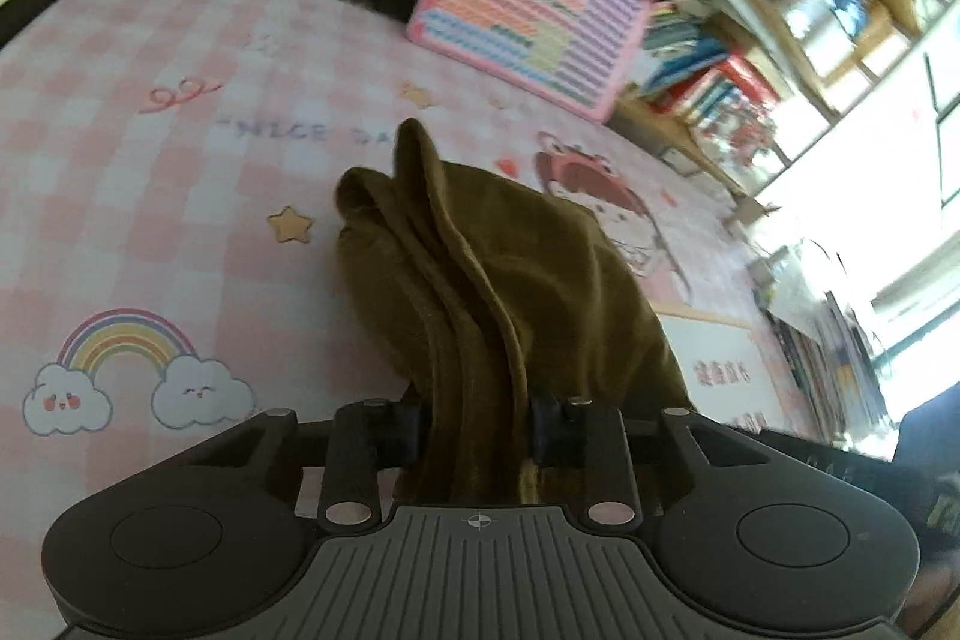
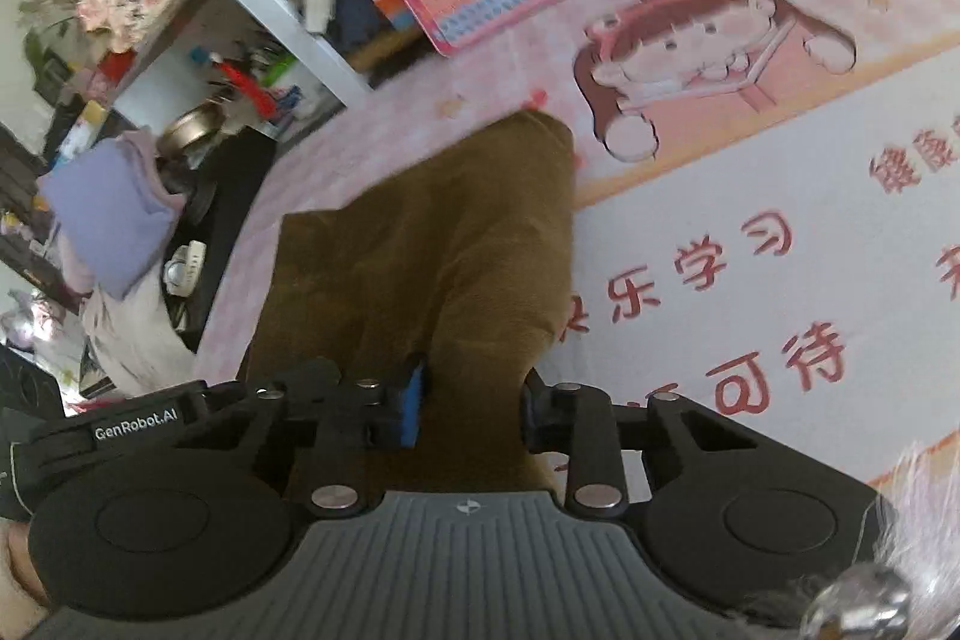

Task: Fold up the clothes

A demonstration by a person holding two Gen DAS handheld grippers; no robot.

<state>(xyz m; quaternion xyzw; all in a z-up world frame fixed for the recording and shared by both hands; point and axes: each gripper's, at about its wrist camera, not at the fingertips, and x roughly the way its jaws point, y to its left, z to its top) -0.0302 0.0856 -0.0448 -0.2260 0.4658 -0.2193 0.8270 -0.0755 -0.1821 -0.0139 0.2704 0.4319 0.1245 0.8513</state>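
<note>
Left wrist view: I am holding the left gripper [image 1: 480,430] pinched on a bunched edge of the olive-brown garment [image 1: 480,280], whose folds are rising in ridges between the two fingers and hanging out ahead over the pink checked mat [image 1: 150,220]. To the left of the cloth the mat is lying bare except for its printed rainbow [image 1: 123,340] and star [image 1: 290,224]. The far edge of the mat is meeting a pink abacus board [image 1: 528,16] that is leaning against crowded bookshelves [image 1: 720,88].

Right wrist view: I am holding the right gripper [image 2: 471,400] pressed onto another part of the same garment [image 2: 432,250], with cloth filling the gap between its fingers; here the fabric is spreading flatter, its straight left edge lying toward the mat's [image 2: 336,160] edge. On the right, a white sheet with red characters [image 2: 750,250] is lying just beside the cloth, its border running under the printed cartoon figure [image 2: 690,52]. A lilac bundle [image 2: 108,214] is sitting off the mat at left, well apart from the garment.
</note>
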